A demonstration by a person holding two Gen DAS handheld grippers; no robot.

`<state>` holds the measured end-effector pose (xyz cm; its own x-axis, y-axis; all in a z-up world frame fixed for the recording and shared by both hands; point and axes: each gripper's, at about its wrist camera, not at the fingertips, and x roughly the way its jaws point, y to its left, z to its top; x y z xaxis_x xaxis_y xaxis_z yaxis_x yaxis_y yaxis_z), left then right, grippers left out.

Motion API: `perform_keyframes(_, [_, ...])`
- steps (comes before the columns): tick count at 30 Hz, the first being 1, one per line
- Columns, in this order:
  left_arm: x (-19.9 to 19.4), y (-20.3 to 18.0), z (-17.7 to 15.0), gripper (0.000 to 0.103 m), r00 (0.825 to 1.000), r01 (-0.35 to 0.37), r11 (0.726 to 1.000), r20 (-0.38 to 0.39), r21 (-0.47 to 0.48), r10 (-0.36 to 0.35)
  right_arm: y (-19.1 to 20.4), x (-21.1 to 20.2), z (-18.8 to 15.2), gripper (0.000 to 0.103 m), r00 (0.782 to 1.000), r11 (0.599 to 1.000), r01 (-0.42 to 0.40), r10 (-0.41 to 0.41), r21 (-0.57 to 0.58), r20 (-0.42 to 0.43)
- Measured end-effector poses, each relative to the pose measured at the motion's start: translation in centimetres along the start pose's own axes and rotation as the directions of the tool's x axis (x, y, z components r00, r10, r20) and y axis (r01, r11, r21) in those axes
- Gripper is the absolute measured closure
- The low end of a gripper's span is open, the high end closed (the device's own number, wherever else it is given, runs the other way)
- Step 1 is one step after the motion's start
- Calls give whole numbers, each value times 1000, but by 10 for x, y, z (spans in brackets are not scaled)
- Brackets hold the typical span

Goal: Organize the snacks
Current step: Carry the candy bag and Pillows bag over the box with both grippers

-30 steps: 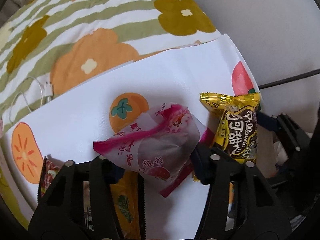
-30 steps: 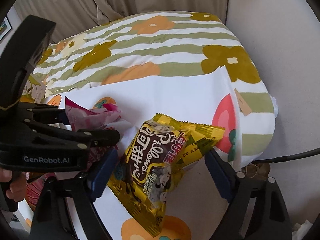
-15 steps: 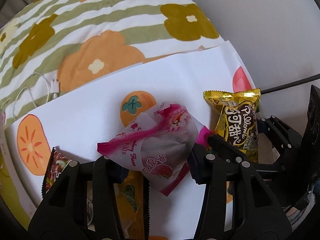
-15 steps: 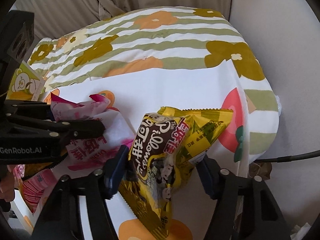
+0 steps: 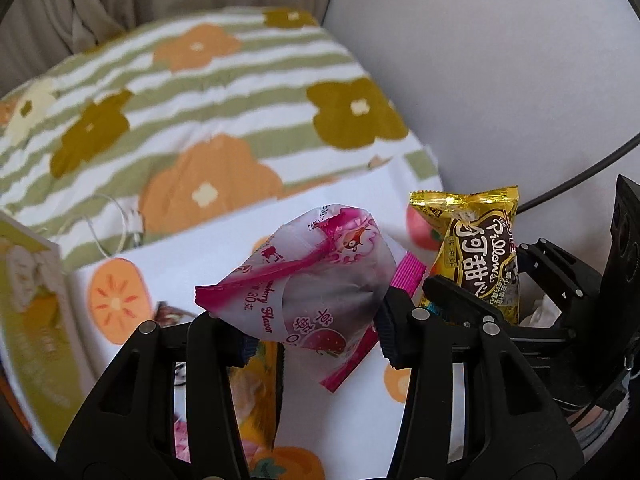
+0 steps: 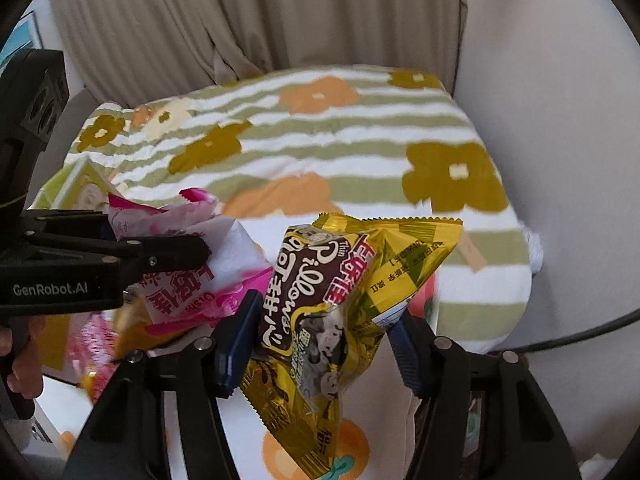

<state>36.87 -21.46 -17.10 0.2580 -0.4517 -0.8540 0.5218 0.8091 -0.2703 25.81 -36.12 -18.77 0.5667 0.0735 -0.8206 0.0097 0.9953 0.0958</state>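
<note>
Reading "Pillows": gold snack pack point(image 6: 340, 312)

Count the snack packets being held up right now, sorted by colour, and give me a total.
Pink and white packet, in the left gripper: 1
Gold and brown packet, in the right gripper: 1
Total held: 2
More wrappers lie blurred below on the white cloth; they can't be counted.

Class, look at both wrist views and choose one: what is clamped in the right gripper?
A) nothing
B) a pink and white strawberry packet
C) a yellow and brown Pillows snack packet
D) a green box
C: in the right wrist view the right gripper has its blue pads pressed on the yellow and brown Pillows snack packet, while the pink and white packet sits in the left gripper.
</note>
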Motion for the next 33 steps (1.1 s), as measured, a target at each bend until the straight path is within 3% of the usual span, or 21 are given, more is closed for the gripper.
perform_keyframes(10, [-127, 34, -17, 60, 981, -49, 997, 187, -60, 60, 73, -85, 33, 47, 987, 992, -73, 87, -102, 137])
perform_keyframes(17, [-204, 97, -50, 60, 948, -121, 979, 272, -165, 164, 147, -104, 52, 47, 962, 964, -181, 215, -197, 169])
perform_keyframes(26, [-266, 192, -100, 60, 913, -202, 932, 287, -303, 291, 246, -89, 65, 47, 932, 909, -288, 338, -301, 130])
perform_keyframes(33, [-273, 263, -114, 60, 915, -222, 910, 248, -351, 319, 302, -64, 67, 47, 930, 891, -319, 361, -324, 76])
